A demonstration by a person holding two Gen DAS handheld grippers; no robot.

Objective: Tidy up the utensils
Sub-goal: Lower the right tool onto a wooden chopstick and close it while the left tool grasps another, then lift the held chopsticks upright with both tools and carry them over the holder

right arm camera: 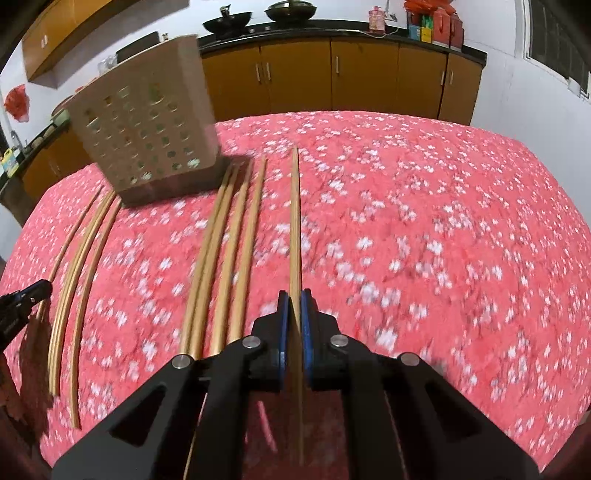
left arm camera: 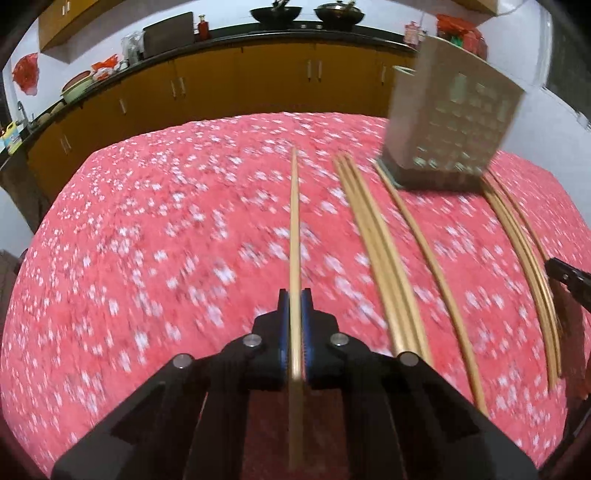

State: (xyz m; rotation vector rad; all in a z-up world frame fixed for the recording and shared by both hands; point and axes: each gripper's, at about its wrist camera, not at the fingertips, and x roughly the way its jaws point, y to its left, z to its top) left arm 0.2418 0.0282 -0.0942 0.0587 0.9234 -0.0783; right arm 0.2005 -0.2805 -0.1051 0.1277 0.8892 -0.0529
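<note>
A chopstick [left arm camera: 294, 236] sits pinched between the pads of my left gripper [left arm camera: 294, 295], running straight ahead over the red flowered cloth [left arm camera: 147, 240]. My right gripper [right arm camera: 294, 297] is likewise clamped tight on another chopstick [right arm camera: 294, 229]. More loose chopsticks [right arm camera: 236, 236] lie between the two grippers, and the perforated holder [left arm camera: 454, 122] stands ahead of those.

**Chopsticks in rows before the holder**

On the table [right arm camera: 424, 206], a perforated utensil holder [right arm camera: 147, 129] stands at the far side. Loose chopsticks [right arm camera: 229, 251] lie lengthwise before it, more [right arm camera: 77, 280] to their left. Behind the table runs a row of cabinets [right arm camera: 332, 74] with woks [right arm camera: 291, 9] on top.
</note>
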